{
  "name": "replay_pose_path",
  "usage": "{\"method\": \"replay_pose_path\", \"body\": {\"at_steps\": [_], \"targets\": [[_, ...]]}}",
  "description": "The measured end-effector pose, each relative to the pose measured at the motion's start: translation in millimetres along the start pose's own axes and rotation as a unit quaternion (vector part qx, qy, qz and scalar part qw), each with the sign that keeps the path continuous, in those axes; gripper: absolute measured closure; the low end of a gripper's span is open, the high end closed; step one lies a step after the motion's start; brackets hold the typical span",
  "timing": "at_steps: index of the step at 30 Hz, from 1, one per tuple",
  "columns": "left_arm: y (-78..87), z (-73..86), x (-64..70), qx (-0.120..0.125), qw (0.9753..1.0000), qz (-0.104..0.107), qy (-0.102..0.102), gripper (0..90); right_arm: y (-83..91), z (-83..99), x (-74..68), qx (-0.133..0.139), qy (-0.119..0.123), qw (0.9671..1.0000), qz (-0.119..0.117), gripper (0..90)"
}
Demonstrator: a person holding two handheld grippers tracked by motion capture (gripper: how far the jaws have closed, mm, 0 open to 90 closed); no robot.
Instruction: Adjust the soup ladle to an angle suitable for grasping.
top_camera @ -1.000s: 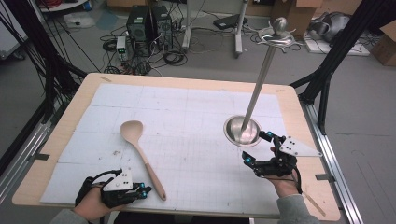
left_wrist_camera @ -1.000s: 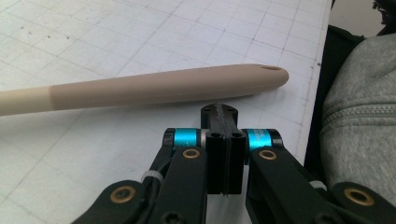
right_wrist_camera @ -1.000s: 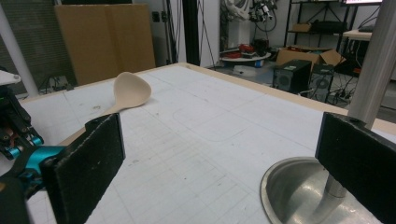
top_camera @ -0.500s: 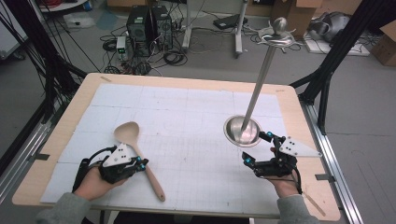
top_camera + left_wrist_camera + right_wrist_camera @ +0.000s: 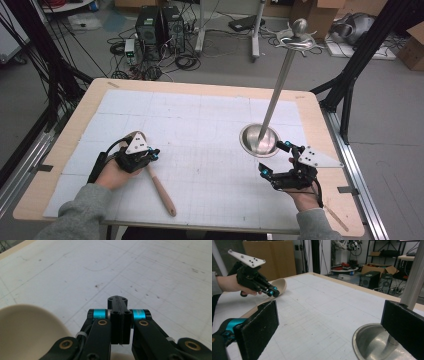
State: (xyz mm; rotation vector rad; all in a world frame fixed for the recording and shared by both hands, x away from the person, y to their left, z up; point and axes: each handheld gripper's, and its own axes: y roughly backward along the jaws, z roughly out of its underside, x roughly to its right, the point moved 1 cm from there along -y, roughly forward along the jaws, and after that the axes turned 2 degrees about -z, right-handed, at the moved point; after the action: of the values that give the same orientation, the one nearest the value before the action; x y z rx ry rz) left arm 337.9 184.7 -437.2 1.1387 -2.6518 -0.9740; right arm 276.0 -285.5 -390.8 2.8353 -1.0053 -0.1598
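left gripper over a wooden spoon on a desk, right gripper waiting by a metal stand.

the spoon (image 5: 159, 187) lies on the desk (image 5: 210, 125) at the person's left, bowl away from them, handle slanting back toward the near edge and a little to the right. the left gripper (image 5: 152, 154) hovers over the spoon's neck, its jaws pressed together, gripping nothing; the pale bowl shows just to their left in the left gripper view. the right gripper (image 5: 274, 159) is well apart, jaws wide, beside the stand (image 5: 260, 140). the left hand is much nearer; a grasp would probably need the jaws opened across the handle's long axis.
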Motion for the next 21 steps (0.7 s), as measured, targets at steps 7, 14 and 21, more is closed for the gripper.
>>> {"method": "replay_pose_path", "body": {"at_steps": [7, 14, 21], "targets": [[-12.9, 8.8, -16.0, -0.037, 0.9987, -0.024, 0.024, 89.7, 0.0, 0.1, 0.3, -0.001, 0.000, 1.0000, -0.001, 0.1], [-15.8, 11.8, -13.1, -0.051, 0.9979, -0.039, 0.009, 89.7, 0.1, 0.1, -0.2, -0.001, -0.003, 1.0000, -0.001, 0.1], [-11.7, 11.7, -11.7, -0.067, 0.9965, -0.048, 0.017, 89.9, 0.5, 0.1, -0.4, 0.000, -0.005, 1.0000, -0.002, 0.1]]}}
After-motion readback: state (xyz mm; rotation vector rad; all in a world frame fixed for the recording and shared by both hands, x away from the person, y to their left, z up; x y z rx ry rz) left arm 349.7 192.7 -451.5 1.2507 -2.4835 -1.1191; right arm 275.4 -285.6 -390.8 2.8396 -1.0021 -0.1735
